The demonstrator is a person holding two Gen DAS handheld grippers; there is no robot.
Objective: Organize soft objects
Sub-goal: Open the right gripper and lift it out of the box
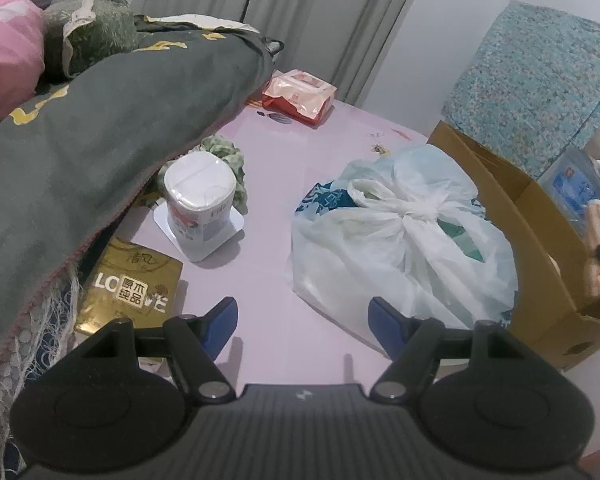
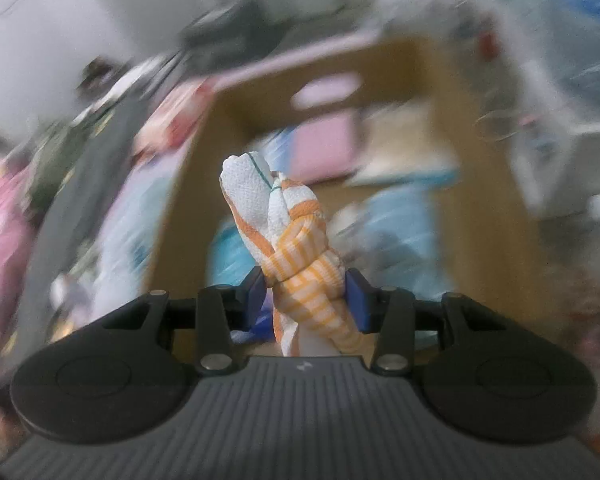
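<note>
Between your right gripper's point(image 2: 306, 300) blue pads sits a knotted cloth point(image 2: 292, 248), white with orange stripes. Both pads press its sides, so you have it clamped, jaws narrowed to the width of the bundle. The white end sticks up and forward past the fingertips; a thin teal line runs along its top. Behind the cloth, heavily blurred, a cardboard box point(image 2: 452, 128) with an oval handle hole fills the middle of the right wrist view. Pink and blue shapes lie inside the box; you cannot tell what they are.

Your left gripper point(image 1: 302, 326) hangs over a lilac sheet point(image 1: 284, 168), jaws about half open, nothing between them. From the left view the box point(image 1: 540, 264) stands at the right edge, and the orange-striped cloth shows just over its wall. Touching the box's left wall is a tied white bag point(image 1: 400, 236). Well left of the box stands a wrapped white pack point(image 1: 198, 200), with a green scrunchie point(image 1: 230, 156) just behind it. A gold pack point(image 1: 130, 284) lies nearer you than the white pack, partly under a dark green quilt point(image 1: 100, 128) that covers the far left. A red-and-pink wipes pack point(image 1: 298, 98) lies far behind, by the grey curtain point(image 1: 300, 12). Behind the box stands something draped in teal patterned cloth point(image 1: 540, 76).
</note>
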